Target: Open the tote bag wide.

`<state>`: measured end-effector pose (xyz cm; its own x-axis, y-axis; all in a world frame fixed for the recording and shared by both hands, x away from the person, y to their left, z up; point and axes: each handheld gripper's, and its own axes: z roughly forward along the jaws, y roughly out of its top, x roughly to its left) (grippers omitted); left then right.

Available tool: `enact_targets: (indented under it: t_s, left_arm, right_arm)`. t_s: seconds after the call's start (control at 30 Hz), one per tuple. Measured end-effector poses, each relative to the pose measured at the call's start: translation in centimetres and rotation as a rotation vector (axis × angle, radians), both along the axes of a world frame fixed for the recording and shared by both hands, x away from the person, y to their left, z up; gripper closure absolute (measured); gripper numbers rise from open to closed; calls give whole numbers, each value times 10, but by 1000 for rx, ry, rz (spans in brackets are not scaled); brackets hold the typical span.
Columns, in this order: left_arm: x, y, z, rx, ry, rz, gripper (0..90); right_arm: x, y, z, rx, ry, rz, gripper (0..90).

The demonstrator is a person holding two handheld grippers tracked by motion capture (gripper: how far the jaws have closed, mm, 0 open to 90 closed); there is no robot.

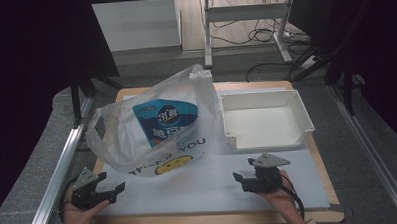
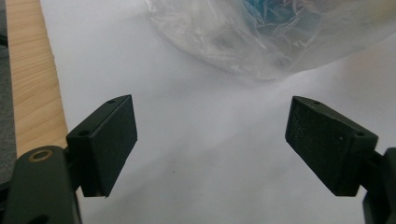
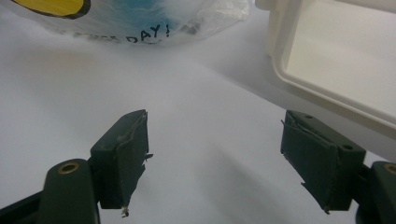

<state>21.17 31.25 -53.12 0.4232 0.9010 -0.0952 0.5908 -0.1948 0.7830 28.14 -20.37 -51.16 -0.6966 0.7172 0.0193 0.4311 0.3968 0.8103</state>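
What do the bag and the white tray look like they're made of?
The bag looks like thin, translucent plastic film: it is crinkled and glossy, and a blue package shows through it. The tray seems to be rigid moulded plastic, off-white with a smooth matt finish and rounded rim, though the exact material is uncertain.

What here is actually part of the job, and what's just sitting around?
In the job:
plastic bag with a blue packet inside
white tray
left gripper and right gripper, both open and holding nothing

Just around:
metal desk frame
floor cables
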Motion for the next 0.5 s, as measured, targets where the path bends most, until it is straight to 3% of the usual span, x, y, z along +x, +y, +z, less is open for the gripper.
enact_targets:
  t_s: [0.5]
  left_arm:
    - [-2, 2, 2, -25, -19, -2, 157]
  right_arm:
    - [0, 1, -2, -3, 5, 12, 240]
